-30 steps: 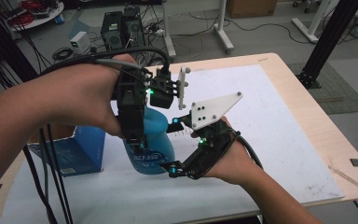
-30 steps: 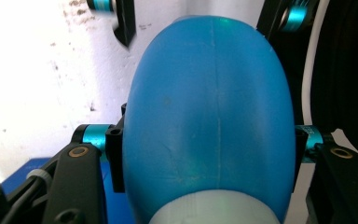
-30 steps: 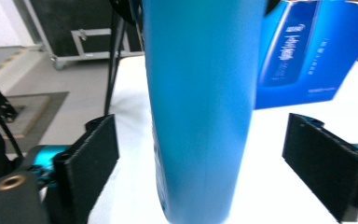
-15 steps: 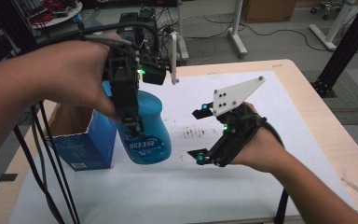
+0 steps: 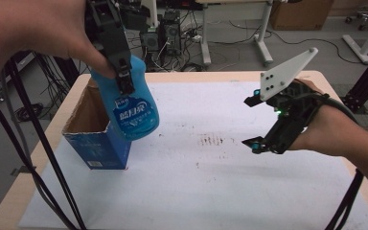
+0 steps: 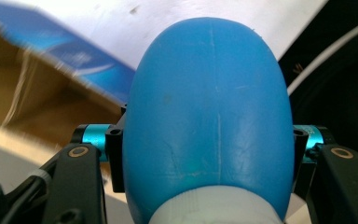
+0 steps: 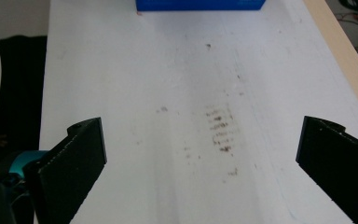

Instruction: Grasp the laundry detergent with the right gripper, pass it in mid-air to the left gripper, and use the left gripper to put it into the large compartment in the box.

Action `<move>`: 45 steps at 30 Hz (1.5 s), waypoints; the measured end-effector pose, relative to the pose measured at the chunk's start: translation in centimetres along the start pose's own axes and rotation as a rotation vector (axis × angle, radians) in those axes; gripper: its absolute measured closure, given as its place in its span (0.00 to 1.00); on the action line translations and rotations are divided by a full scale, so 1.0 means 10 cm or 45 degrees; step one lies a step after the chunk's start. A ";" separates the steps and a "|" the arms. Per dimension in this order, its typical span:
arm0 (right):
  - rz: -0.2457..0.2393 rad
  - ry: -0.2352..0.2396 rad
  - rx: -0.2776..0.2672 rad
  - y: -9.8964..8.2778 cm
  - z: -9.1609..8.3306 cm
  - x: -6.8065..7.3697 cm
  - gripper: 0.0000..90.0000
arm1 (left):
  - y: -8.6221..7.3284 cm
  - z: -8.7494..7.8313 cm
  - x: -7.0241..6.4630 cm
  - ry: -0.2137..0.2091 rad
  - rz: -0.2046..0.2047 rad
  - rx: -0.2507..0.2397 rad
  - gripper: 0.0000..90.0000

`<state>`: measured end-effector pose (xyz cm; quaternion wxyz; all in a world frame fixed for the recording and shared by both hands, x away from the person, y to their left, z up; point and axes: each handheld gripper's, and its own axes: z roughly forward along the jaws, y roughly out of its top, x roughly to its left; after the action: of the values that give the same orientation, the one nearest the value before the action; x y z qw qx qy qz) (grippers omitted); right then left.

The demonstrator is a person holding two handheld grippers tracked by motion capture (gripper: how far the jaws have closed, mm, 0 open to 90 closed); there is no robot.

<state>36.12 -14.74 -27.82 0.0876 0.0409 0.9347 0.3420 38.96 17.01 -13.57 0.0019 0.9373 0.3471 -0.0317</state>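
A: Two claws, we see. What is the left claw doing?

B: We see it squeezing a blue bottle from both sides. The bottle hangs in the air, tilted, near the left edge of the bench.

A: What is under it?

B: We see an open blue box standing by that left edge. The bottle's round bottom hangs over the box's right rim. We cannot tell if they touch.

A: And the right claw?

B: We see its jaws spread wide, with nothing between them. It floats over the white sheet near the right edge, well apart from the bottle. Some dark smudges mark the sheet in the middle.
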 end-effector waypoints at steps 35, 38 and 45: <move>0.010 0.012 0.048 -0.07 -0.02 -0.08 0.01 | -0.47 0.12 0.91 0.041 -0.760 0.051 0.43; 0.016 0.017 0.048 -0.07 -0.01 -0.09 0.01 | -0.43 0.28 0.94 0.024 -0.692 0.068 0.43; 0.033 0.020 0.073 -0.09 -0.01 -0.10 0.01 | -0.35 0.71 0.99 0.027 -0.501 0.114 0.43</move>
<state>37.10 -15.63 -28.20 0.0747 0.0527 0.9443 0.3163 43.77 25.88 -21.17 -0.0496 0.8508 0.5219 -0.0369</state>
